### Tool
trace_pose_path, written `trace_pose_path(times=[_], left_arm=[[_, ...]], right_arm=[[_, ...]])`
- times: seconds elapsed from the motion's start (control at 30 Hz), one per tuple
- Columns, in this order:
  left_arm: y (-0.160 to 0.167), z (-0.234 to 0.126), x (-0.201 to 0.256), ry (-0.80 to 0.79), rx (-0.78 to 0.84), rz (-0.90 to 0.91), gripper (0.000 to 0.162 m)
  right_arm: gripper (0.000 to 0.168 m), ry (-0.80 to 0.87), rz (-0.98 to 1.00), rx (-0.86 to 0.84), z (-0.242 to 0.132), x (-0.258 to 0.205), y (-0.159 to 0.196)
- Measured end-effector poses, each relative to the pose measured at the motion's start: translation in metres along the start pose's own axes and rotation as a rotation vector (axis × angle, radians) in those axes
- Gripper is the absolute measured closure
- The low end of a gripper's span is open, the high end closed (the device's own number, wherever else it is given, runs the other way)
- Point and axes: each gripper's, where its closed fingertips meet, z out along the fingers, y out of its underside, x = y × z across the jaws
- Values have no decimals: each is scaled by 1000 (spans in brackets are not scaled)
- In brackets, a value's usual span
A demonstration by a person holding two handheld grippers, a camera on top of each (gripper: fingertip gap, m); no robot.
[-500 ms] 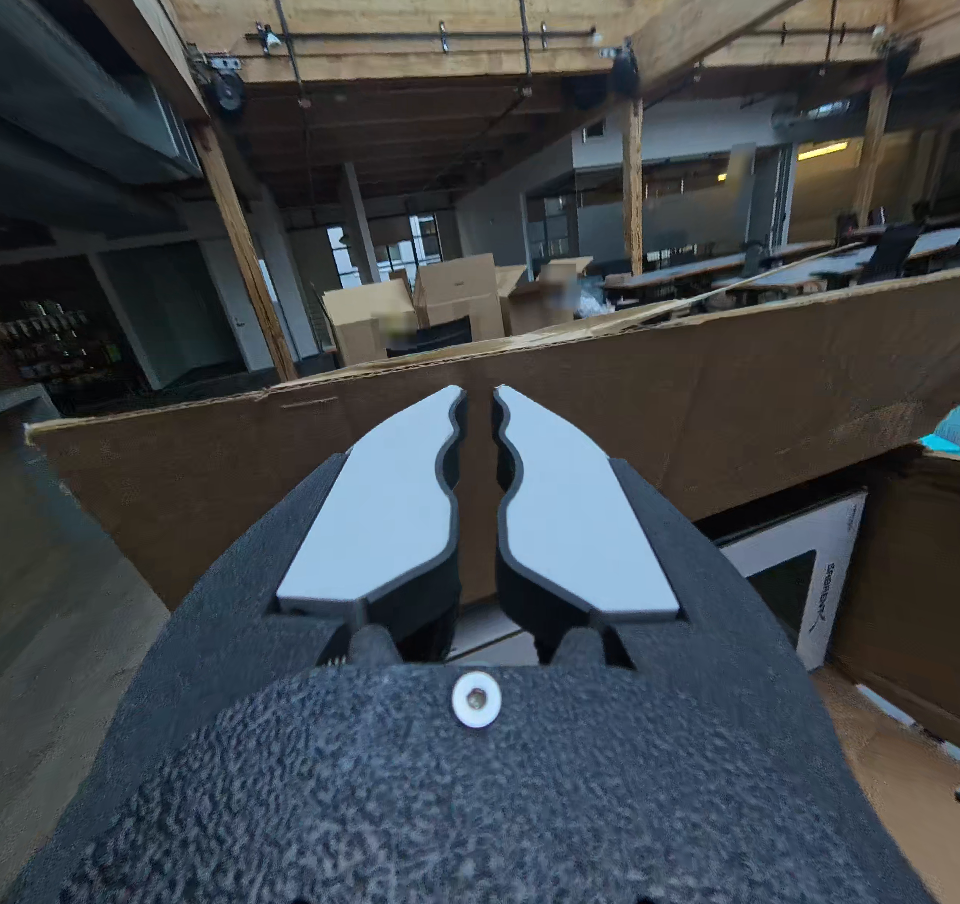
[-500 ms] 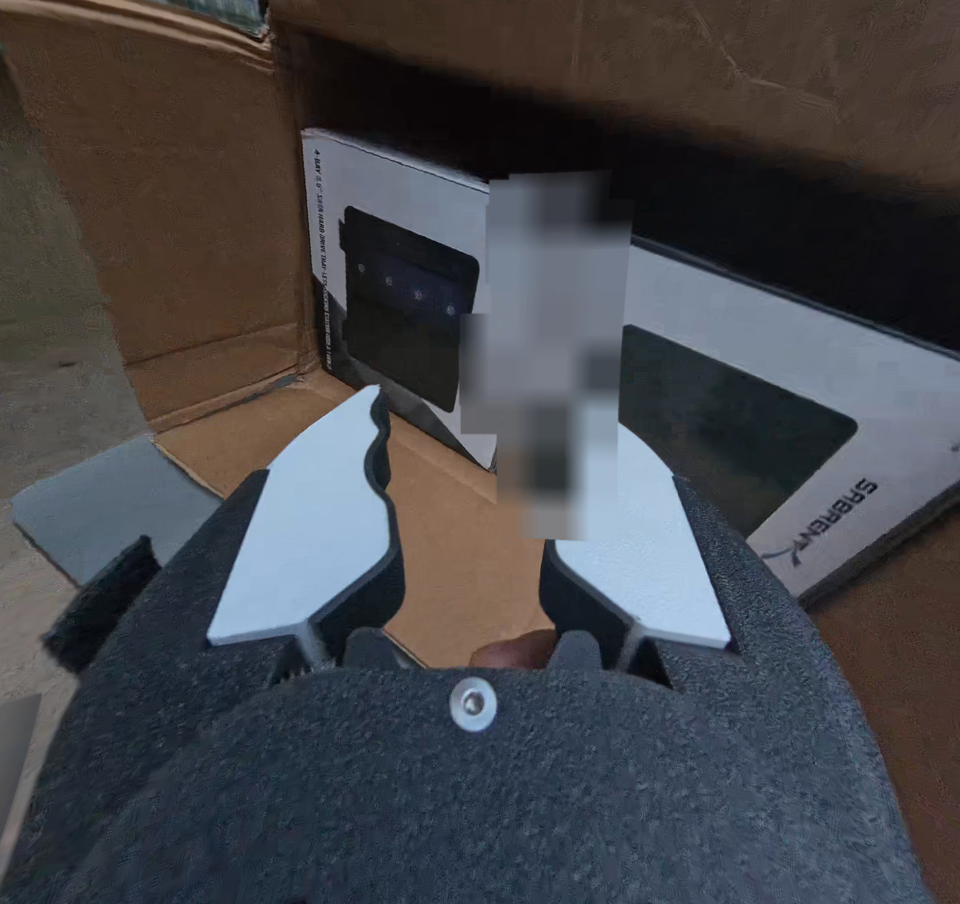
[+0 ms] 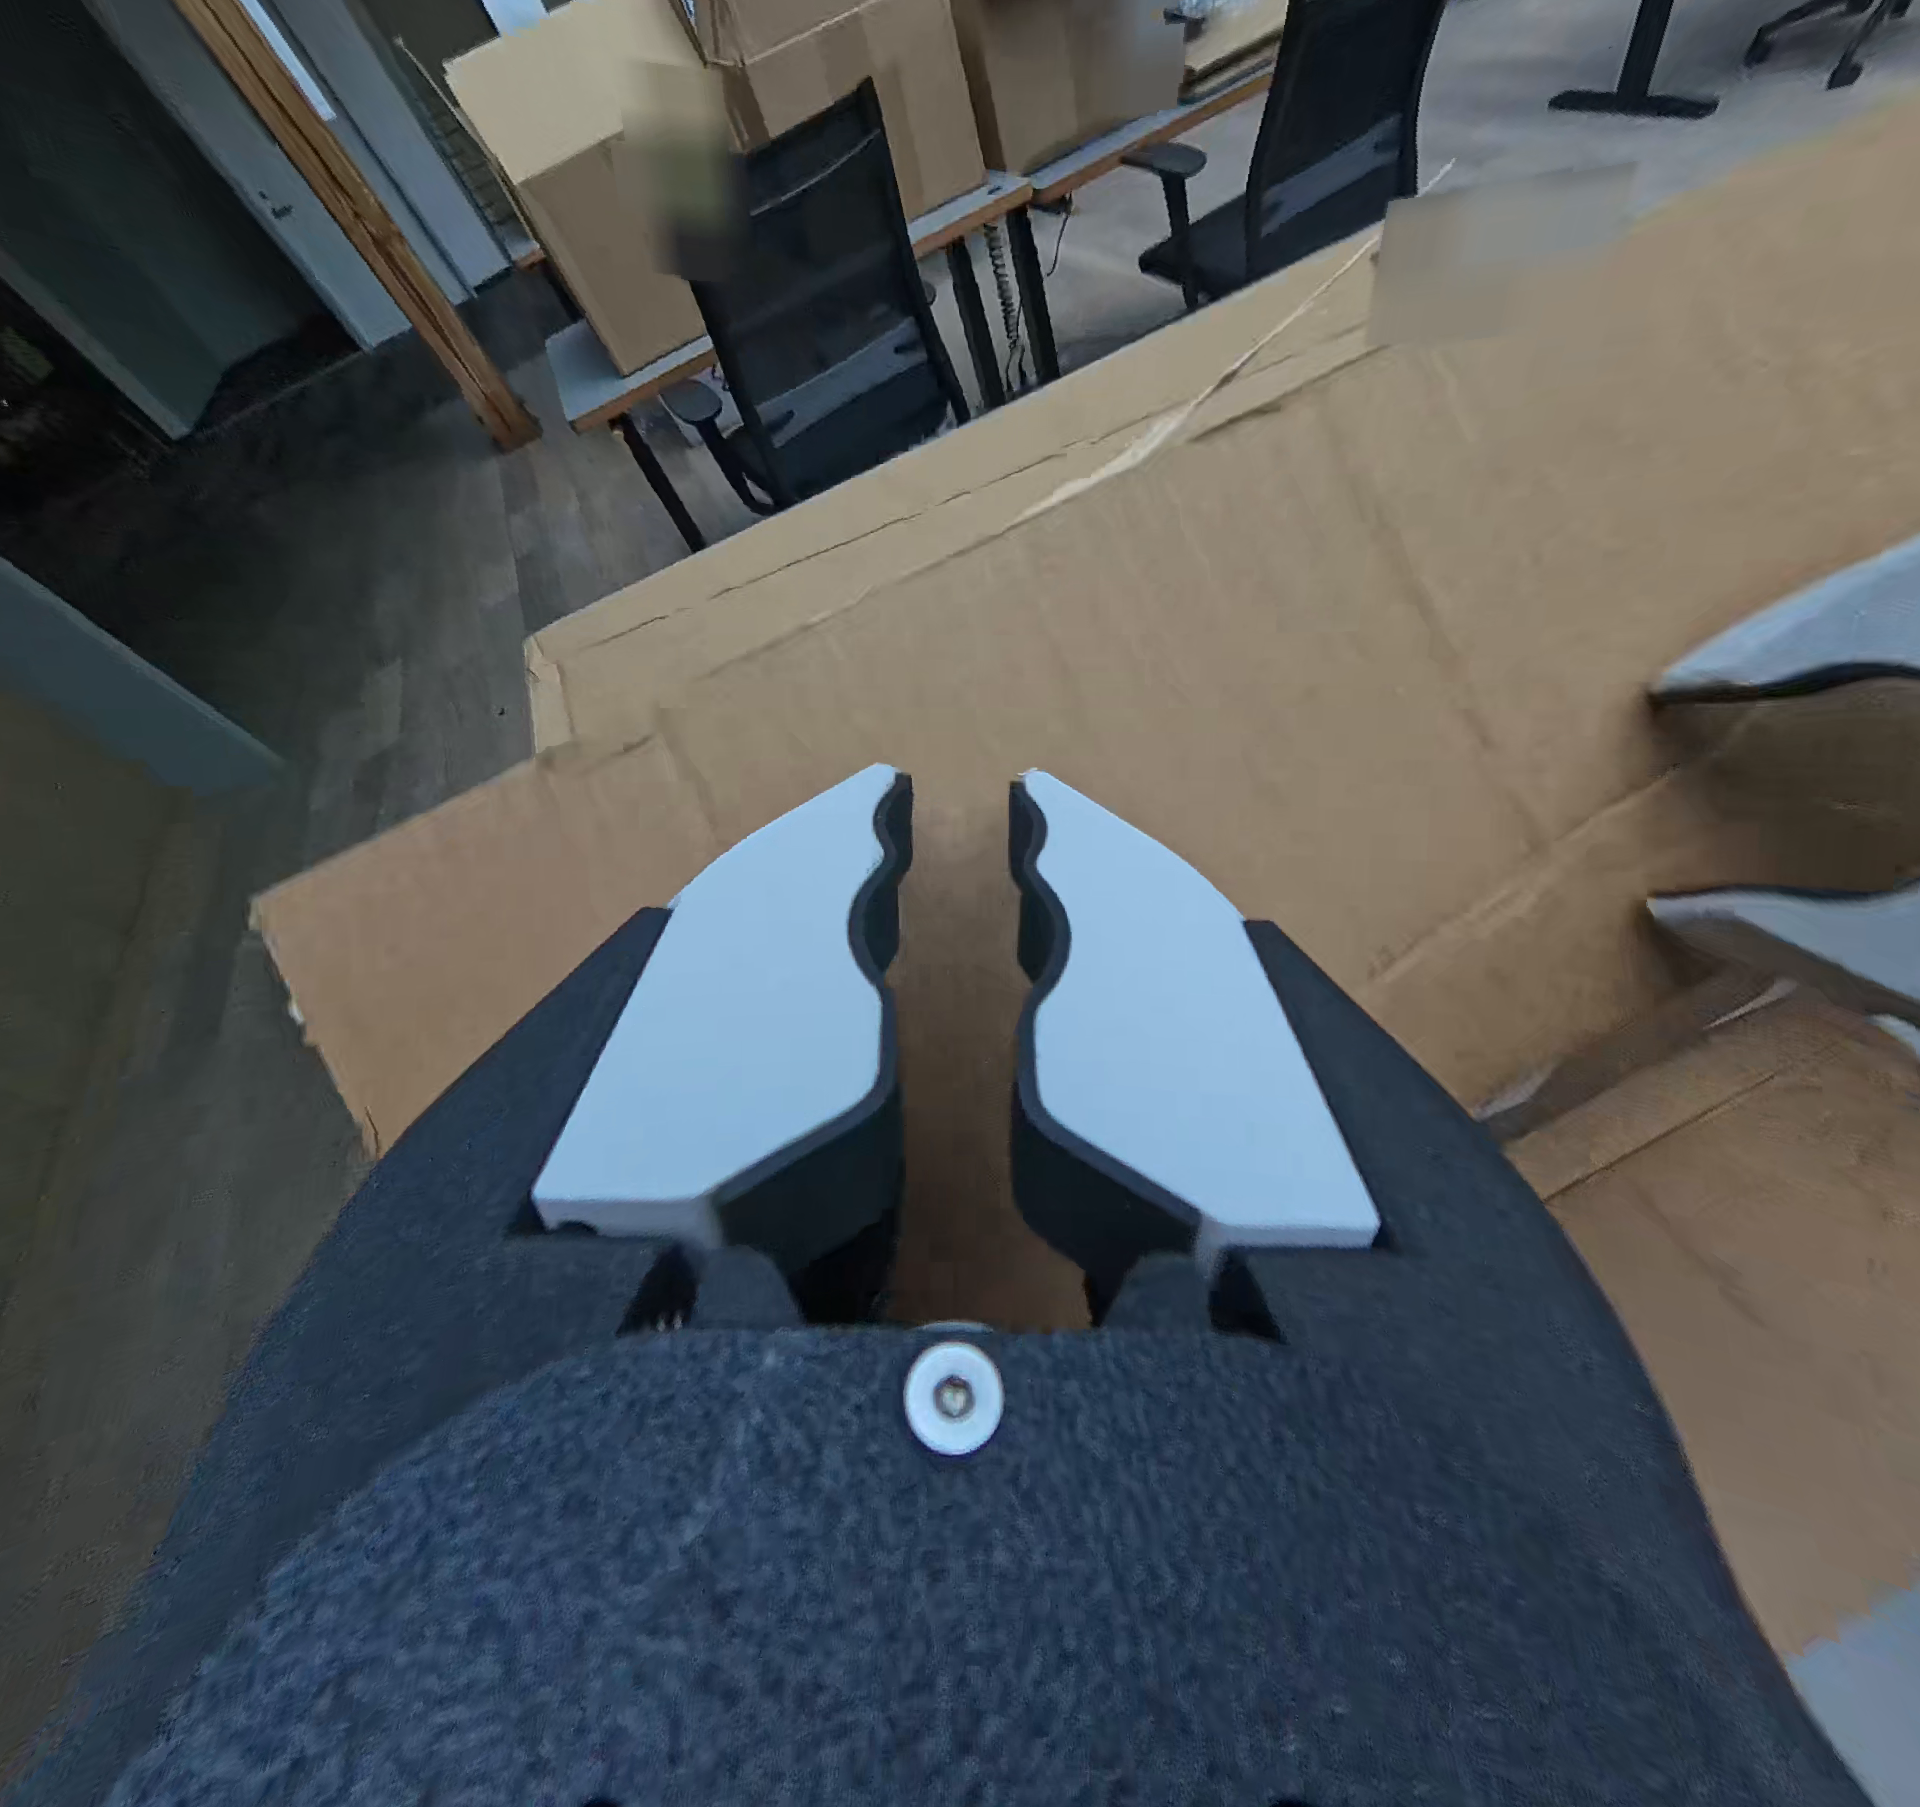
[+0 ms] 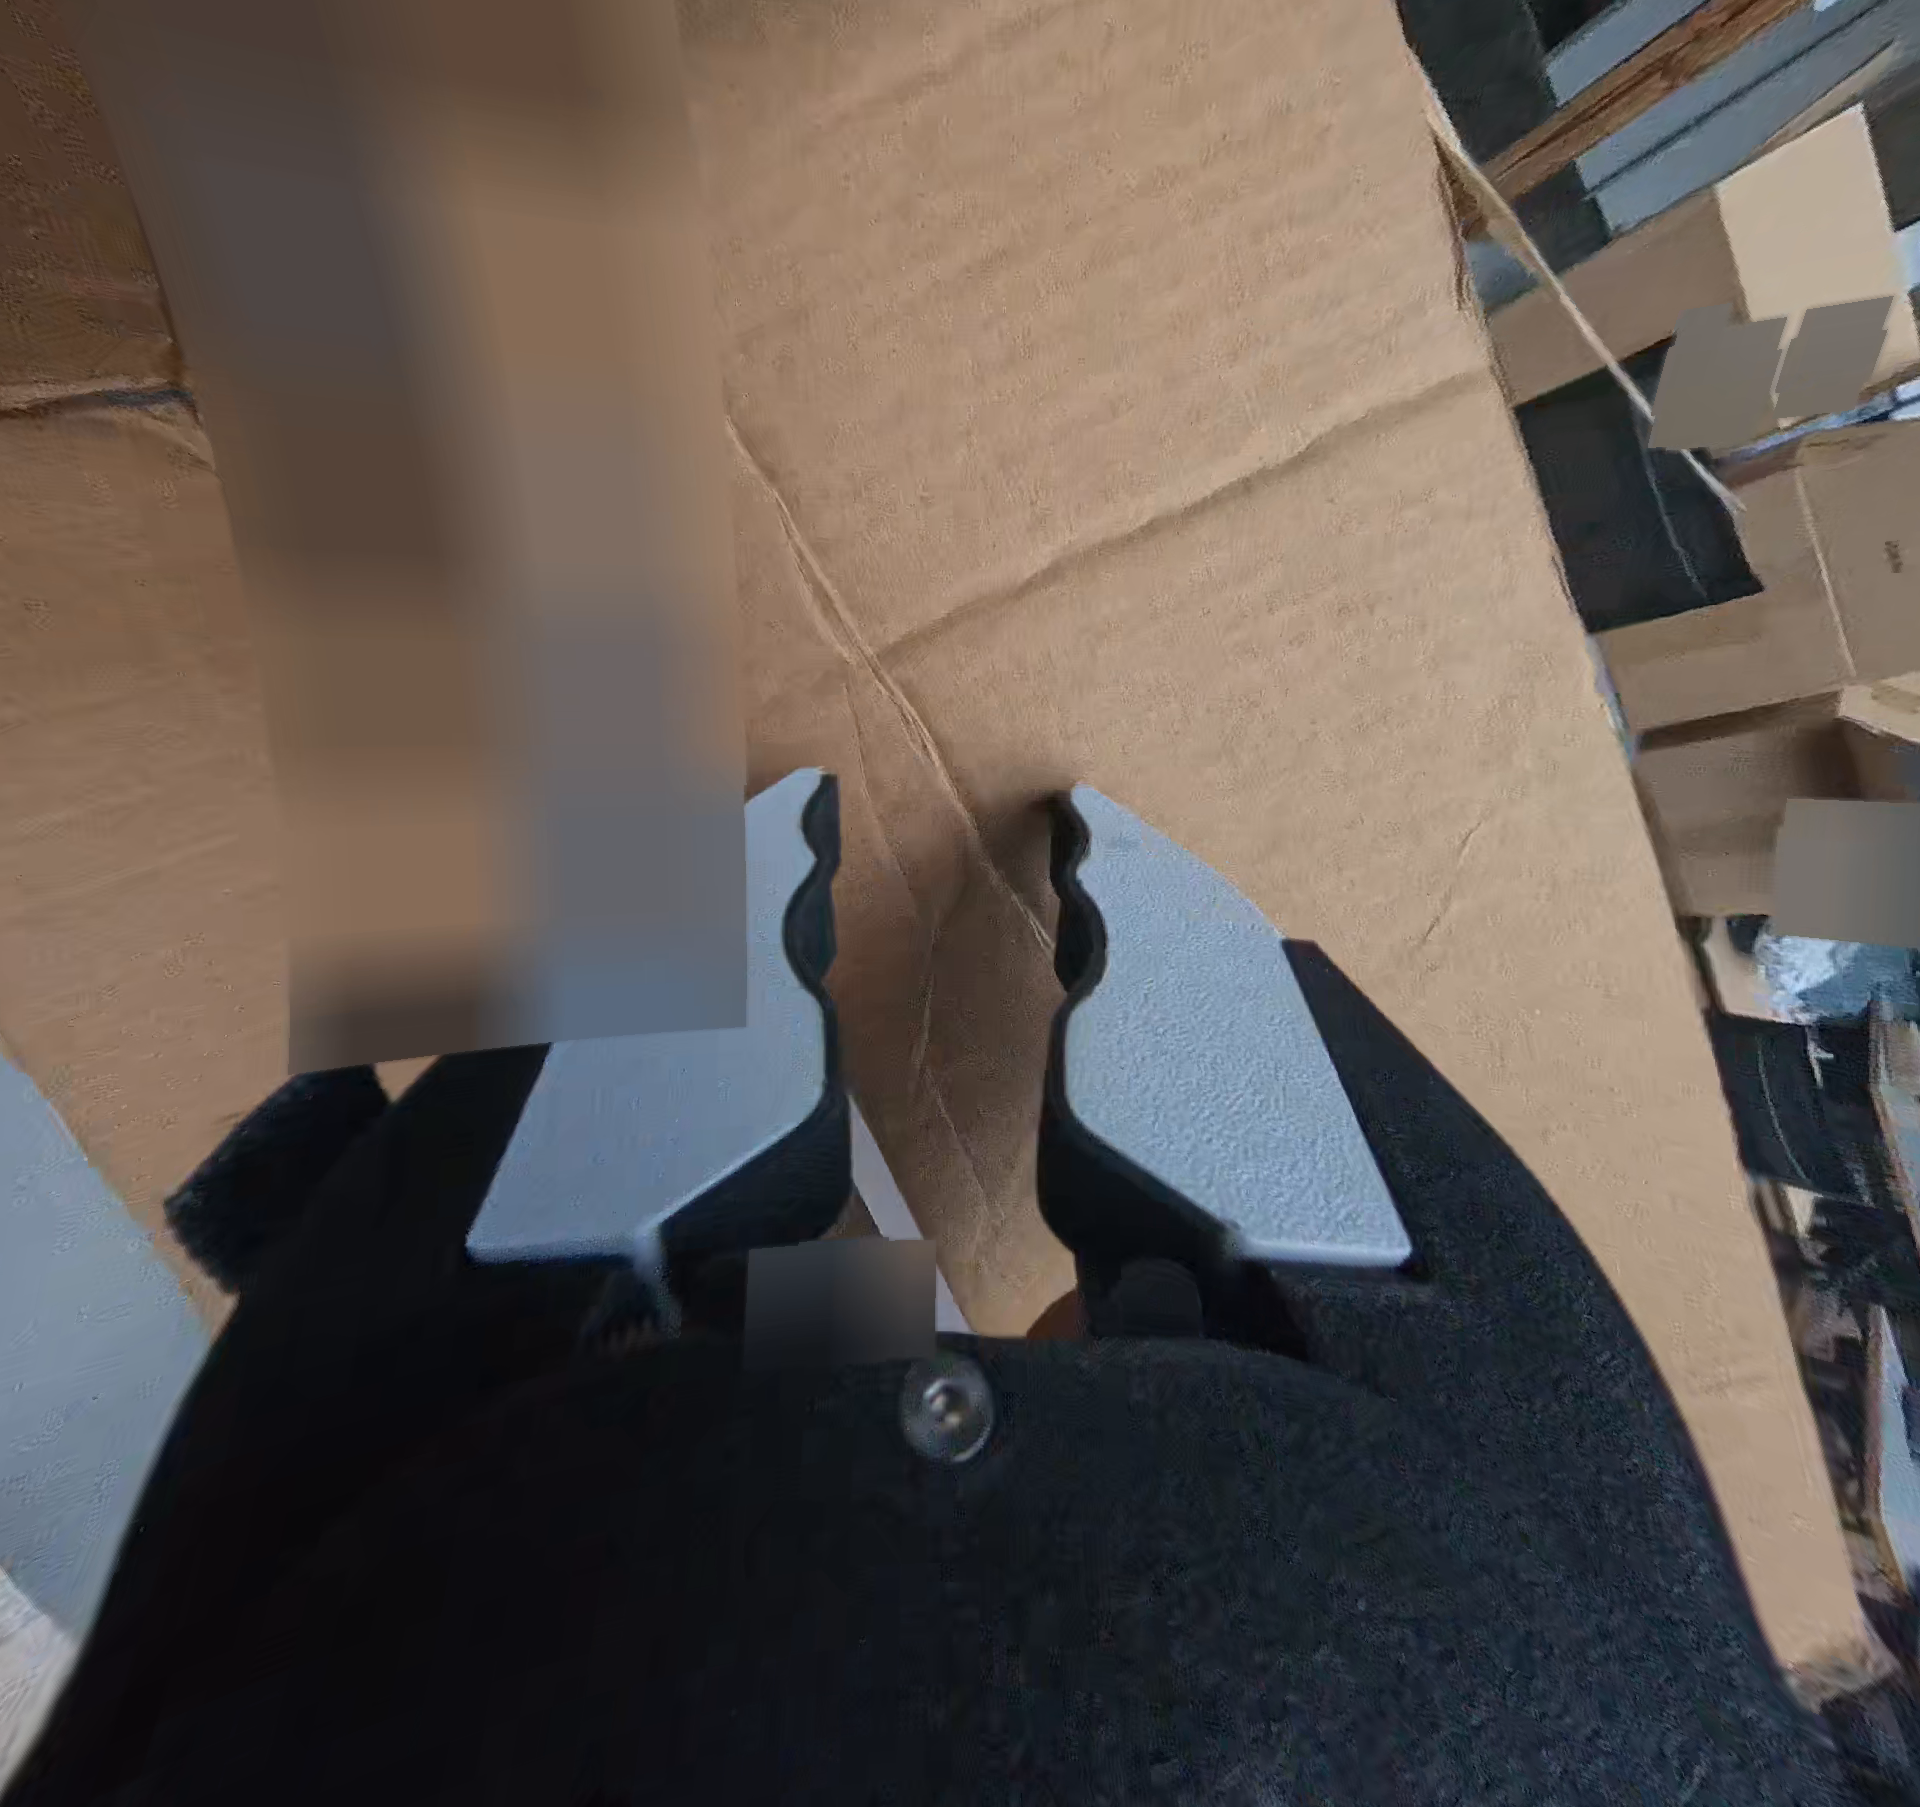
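Observation:
A large brown cardboard carton with its flaps spread open (image 3: pixel 1247 666) fills both views. My left gripper (image 3: pixel 961 786) hovers over a flap near the carton's left corner. Its jaws are a narrow gap apart and empty. My right gripper (image 4: pixel 940 796) points at the inner face of a creased flap (image 4: pixel 1143 407). It is partly open, a fold of the cardboard runs between its jaws, and the right fingertip (image 4: pixel 1081 822) touches the flap. I cannot tell whether it grips the flap. Its white fingers (image 3: pixel 1829 635) also show blurred at the right edge of the left wrist view.
Beyond the carton stand two black office chairs (image 3: pixel 831 303) (image 3: pixel 1340 95), desks (image 3: pixel 623 375) stacked with cardboard boxes (image 3: pixel 831 22), and a wooden post (image 3: pixel 343 188). Grey plank floor (image 3: pixel 156 1030) lies to the left. More boxes (image 4: pixel 1766 614) are stacked at the right of the right wrist view. The gap from one gripper's tips to the other's is roughly 15 cm.
The left gripper has tipped down from the ceiling beams toward the flap and floor, and its jaws have parted slightly. The right gripper has swung from the white product boxes to the flap, jaws narrower.

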Motion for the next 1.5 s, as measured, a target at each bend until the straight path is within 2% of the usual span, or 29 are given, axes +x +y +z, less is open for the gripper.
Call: trace_pose_path(times=[0.07,0.17,0.2,0.3,0.4,0.47,0.53,0.6,0.67,0.73,0.83,0.9,1.0,1.07,1.2,1.3,1.4,1.5], left_arm=[[9,-39,13,7,139,-68,146],[68,-75,47,59,167,-122,143],[92,-76,57,53,149,-105,138],[146,-62,62,-69,142,-27,123],[188,-43,52,-124,91,-163,88],[207,-37,32,-193,66,-215,77],[201,-43,7,-288,112,-131,74],[186,-46,-8,-311,134,16,82],[182,-38,-16,-280,76,172,78],[192,-30,-26,-234,-31,308,74],[199,-35,-30,-139,-97,429,87],[200,-39,-25,-71,-133,377,89],[209,-33,-15,-32,-201,177,85],[208,-29,-18,-98,-169,99,92],[205,-24,-21,-191,-116,45,91],[201,-22,-22,-202,-81,-20,93],[194,-23,-18,-168,-26,-118,92],[196,-24,-16,-164,0,-108,89]], right_arm=[[129,-117,37,-21,-4,-1,0],[138,-273,151,-12,1,1,3],[140,-290,173,-10,3,2,3],[132,-287,183,-20,11,-2,7],[121,-197,116,3,4,-6,4],[119,-161,91,15,-1,-6,2],[118,-165,100,22,-1,-7,2],[120,-181,127,39,0,-6,2],[124,-197,162,58,1,-4,1],[122,-219,191,79,-2,-4,-1],[114,-257,218,94,-10,-8,-6],[114,-256,216,95,-13,-9,-7],[119,-213,235,142,-10,-6,-7],[121,-177,281,232,-16,-5,-10],[116,-178,405,400,-39,-14,-17],[107,-150,414,435,-44,-24,-15],[106,-70,384,463,-50,-31,-11],[107,-7,360,472,-55,-39,-9]])
